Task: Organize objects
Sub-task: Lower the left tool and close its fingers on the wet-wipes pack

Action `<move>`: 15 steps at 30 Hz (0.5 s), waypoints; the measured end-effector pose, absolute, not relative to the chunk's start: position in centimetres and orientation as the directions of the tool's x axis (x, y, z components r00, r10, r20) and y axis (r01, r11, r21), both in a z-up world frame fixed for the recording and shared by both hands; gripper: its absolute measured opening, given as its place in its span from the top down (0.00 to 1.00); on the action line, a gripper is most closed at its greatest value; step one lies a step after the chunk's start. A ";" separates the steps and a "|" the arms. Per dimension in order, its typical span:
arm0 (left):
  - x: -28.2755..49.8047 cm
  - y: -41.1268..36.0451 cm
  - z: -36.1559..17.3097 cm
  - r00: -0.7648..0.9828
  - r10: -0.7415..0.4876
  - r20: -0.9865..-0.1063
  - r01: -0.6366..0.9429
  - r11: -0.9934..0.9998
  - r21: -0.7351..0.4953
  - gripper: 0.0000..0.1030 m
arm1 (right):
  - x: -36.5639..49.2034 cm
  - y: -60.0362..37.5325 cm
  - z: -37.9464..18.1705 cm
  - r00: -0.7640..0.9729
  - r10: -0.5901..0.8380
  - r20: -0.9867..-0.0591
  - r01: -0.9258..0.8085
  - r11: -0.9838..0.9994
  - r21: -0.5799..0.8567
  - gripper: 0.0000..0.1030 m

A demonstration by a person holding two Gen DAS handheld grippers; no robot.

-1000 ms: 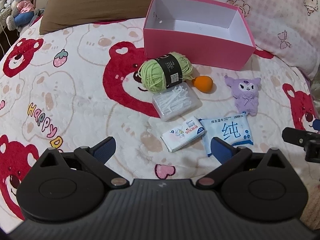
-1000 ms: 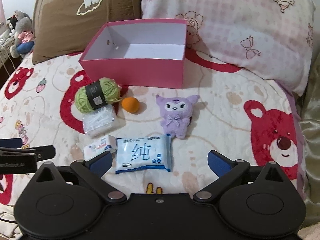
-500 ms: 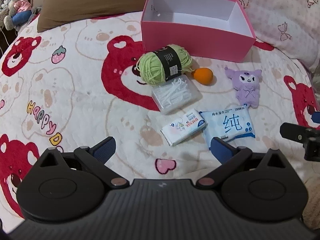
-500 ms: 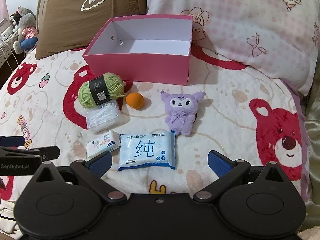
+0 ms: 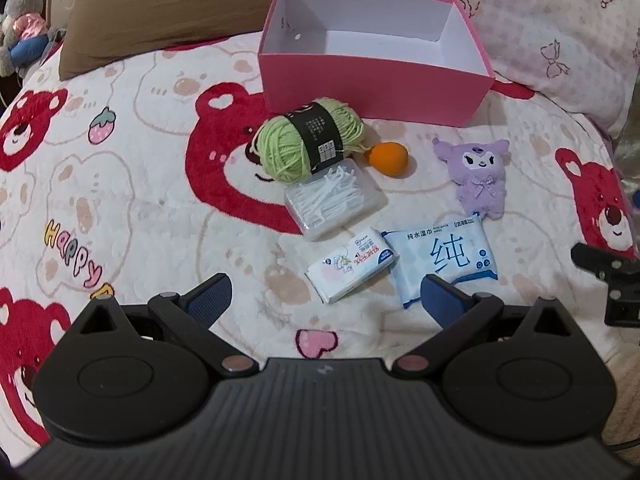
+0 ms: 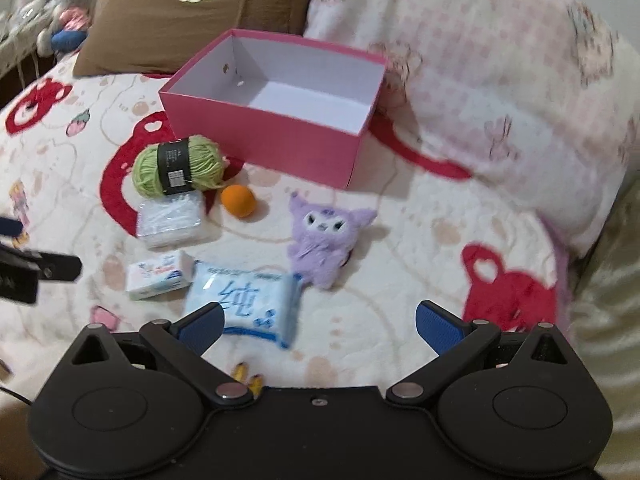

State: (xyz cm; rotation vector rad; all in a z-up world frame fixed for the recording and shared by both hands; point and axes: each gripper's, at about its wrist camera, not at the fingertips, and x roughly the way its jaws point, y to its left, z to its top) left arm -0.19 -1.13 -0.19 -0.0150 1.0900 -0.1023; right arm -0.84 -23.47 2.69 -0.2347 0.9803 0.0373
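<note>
An empty pink box (image 5: pixel 372 80) (image 6: pixel 276 136) stands open at the back of the bed. In front of it lie a green yarn ball (image 5: pixel 308 140) (image 6: pixel 178 166), an orange ball (image 5: pixel 388 158) (image 6: pixel 238 200), a clear case of white picks (image 5: pixel 332 198) (image 6: pixel 172 220), a purple plush toy (image 5: pixel 478 178) (image 6: pixel 324 236), a small tissue pack (image 5: pixel 352 266) (image 6: pixel 160 274) and a blue wet-wipes pack (image 5: pixel 440 258) (image 6: pixel 244 302). My left gripper (image 5: pixel 324 300) hovers open just short of the tissue pack. My right gripper (image 6: pixel 320 320) is open above the wet-wipes pack's near edge.
A bear-print blanket (image 5: pixel 120 184) covers the bed. A brown pillow (image 5: pixel 168 8) (image 6: pixel 192 12) and a pink checked pillow (image 5: pixel 560 32) (image 6: pixel 500 92) lean at the back. Stuffed toys (image 5: pixel 20 28) sit far left. The other gripper's tip (image 5: pixel 608 276) (image 6: pixel 36 272) shows at each view's edge.
Both grippers have moved forward toward the objects, which now appear nearer and larger. The right view has swung to the right and blurs with motion. Both stay open.
</note>
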 end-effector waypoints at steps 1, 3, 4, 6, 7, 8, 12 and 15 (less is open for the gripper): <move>-0.1 -1.2 -0.2 0.459 -0.094 -0.884 0.073 0.995 -0.068 0.02 | -0.9 -23.5 2.7 0.579 -0.082 -0.811 -0.145 0.969 -0.201 0.01; 0.1 -1.4 -0.3 0.466 -0.106 -0.879 0.068 0.994 -0.084 0.02 | -1.1 -23.5 2.5 0.651 -0.145 -0.745 -0.100 0.956 -0.274 0.01; 0.3 -1.5 -0.4 0.469 -0.115 -0.875 0.073 0.993 -0.092 0.02 | -1.2 -23.6 2.3 0.673 -0.161 -0.721 -0.098 0.948 -0.304 0.01; 0.5 -2.0 -0.5 0.476 -0.129 -0.870 0.086 0.991 -0.100 0.03 | -0.5 -24.0 1.5 0.645 -0.126 -0.754 -0.144 0.948 -0.282 0.04; 0.7 -2.3 -0.6 0.479 -0.136 -0.867 0.091 0.990 -0.105 0.03 | -0.2 -24.4 1.3 0.634 -0.106 -0.766 -0.146 0.956 -0.253 0.05; 0.8 -2.5 -0.8 0.479 -0.140 -0.866 0.093 0.990 -0.109 0.03 | 0.1 -24.7 1.0 0.628 -0.088 -0.773 -0.149 0.961 -0.231 0.07; 1.7 -3.7 -1.8 0.471 -0.176 -0.864 0.117 0.984 -0.136 0.09 | 0.7 -24.9 -0.6 0.580 0.051 -0.813 -0.227 0.969 -0.101 0.16; 2.1 -4.1 -2.4 0.484 -0.196 -0.853 0.106 0.981 -0.165 0.16 | 0.3 -24.0 -2.0 0.567 0.186 -0.802 -0.345 0.938 -0.026 0.15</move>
